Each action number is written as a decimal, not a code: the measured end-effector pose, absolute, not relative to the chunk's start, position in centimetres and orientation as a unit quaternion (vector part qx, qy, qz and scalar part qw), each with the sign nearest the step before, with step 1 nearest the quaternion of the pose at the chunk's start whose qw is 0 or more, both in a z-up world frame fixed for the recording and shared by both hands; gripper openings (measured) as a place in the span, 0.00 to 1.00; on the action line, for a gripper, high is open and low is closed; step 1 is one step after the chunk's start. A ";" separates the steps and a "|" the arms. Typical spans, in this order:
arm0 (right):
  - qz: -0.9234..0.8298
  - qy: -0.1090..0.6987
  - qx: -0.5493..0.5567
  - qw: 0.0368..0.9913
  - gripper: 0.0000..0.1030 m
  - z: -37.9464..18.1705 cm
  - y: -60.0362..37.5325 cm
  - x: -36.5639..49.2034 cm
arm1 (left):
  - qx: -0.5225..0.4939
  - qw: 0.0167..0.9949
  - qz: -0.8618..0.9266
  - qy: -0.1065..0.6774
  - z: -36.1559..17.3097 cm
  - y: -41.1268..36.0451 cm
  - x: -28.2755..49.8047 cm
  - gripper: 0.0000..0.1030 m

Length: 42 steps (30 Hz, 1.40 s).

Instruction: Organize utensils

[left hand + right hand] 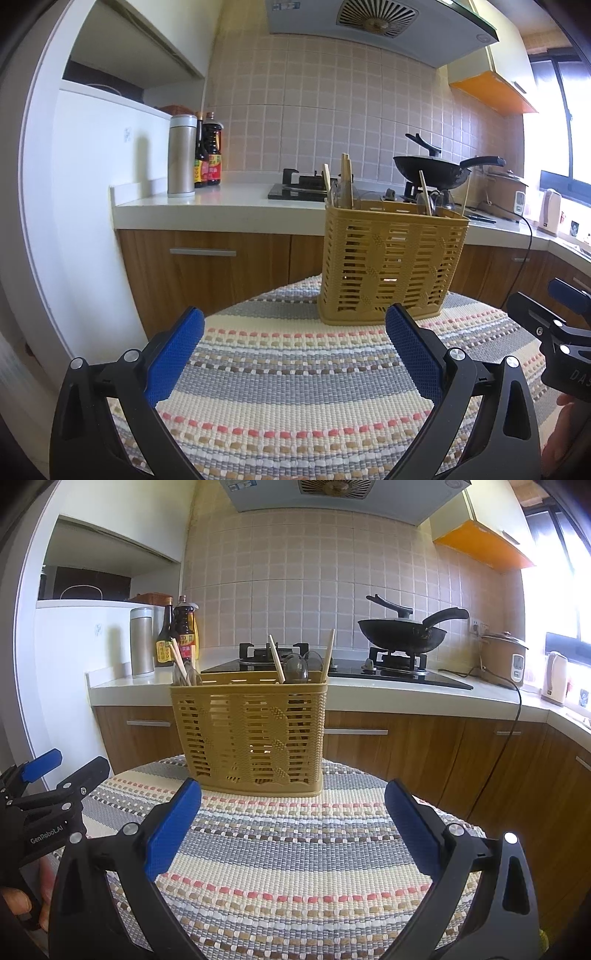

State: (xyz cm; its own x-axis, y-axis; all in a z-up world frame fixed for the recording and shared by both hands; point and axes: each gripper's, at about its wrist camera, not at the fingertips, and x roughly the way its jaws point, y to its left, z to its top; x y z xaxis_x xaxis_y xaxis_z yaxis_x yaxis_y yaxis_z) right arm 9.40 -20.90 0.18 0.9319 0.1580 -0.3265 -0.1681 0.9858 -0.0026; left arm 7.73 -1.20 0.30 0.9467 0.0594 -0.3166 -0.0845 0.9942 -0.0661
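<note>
Standing upright on striped mat (295, 849), tan slatted basket (251, 734) holding chopsticks (276, 659), spoons (295, 670), both tongs spread

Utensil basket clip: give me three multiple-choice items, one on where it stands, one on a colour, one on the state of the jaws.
1. Where does the utensil basket stand?
A. on the woven striped mat
B. on the stove
C. on the white counter

2. What colour is the basket?
A. blue
B. tan yellow
C. white

3. How do the jaws of the left gripper and the right gripper stand?
A. both shut on chopsticks
B. one open, one shut
C. both open and empty

Answers: 1 A, its base sits on the mat; 2 B, its slatted walls are tan yellow; 3 C, both wrist views show blue pads wide apart with only mat between.
</note>
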 end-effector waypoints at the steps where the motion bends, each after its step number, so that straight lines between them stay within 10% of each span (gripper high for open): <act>1: 0.083 0.165 -0.016 0.983 0.92 0.2 -20.8 9.4 | -0.039 0.986 0.036 0.159 0.3 -1.2 7.7 0.93; 42: 0.080 0.172 -0.006 0.982 0.92 0.3 -20.9 9.5 | -0.035 0.986 0.036 0.162 0.4 -1.3 7.8 0.93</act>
State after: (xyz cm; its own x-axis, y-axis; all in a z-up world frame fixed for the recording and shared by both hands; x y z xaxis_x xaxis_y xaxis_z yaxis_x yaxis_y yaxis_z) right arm 9.48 -20.95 0.29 0.9279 0.1553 -0.3388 -0.1595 0.9871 0.0155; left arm 7.83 -1.34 0.38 0.9449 0.0606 -0.3216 -0.0831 0.9949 -0.0567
